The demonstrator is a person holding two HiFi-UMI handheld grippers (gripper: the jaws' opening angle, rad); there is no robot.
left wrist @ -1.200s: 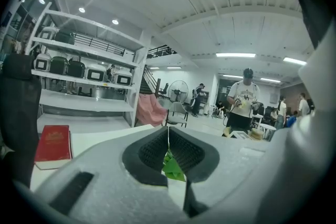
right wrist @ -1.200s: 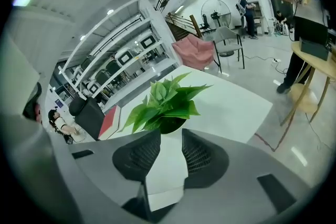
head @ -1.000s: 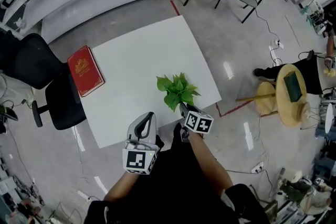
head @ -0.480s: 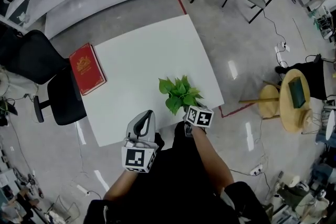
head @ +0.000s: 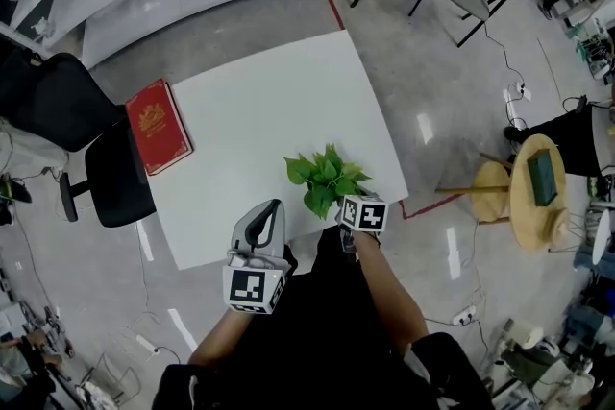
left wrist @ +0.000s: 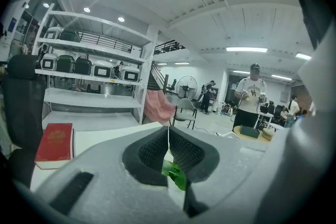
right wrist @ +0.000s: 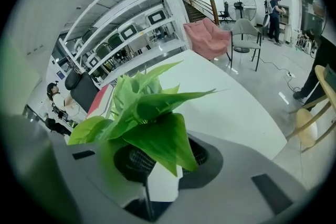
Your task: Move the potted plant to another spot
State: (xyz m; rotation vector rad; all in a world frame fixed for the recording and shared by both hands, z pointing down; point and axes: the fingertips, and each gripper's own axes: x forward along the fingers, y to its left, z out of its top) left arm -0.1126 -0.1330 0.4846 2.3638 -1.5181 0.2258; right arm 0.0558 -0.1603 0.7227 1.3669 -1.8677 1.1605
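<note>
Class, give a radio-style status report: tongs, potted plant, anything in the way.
Left tongs shut, empty. Right tongs just closed onto potted plant, near table edge. Red book well aside.

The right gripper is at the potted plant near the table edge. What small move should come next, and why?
Probably a slow, straight lift. The jaws of the right gripper have just been closing, and the white pot of the potted plant fills the gap between them, so the grip seems made. It stands near the table edge, so raise it before moving sideways.
</note>
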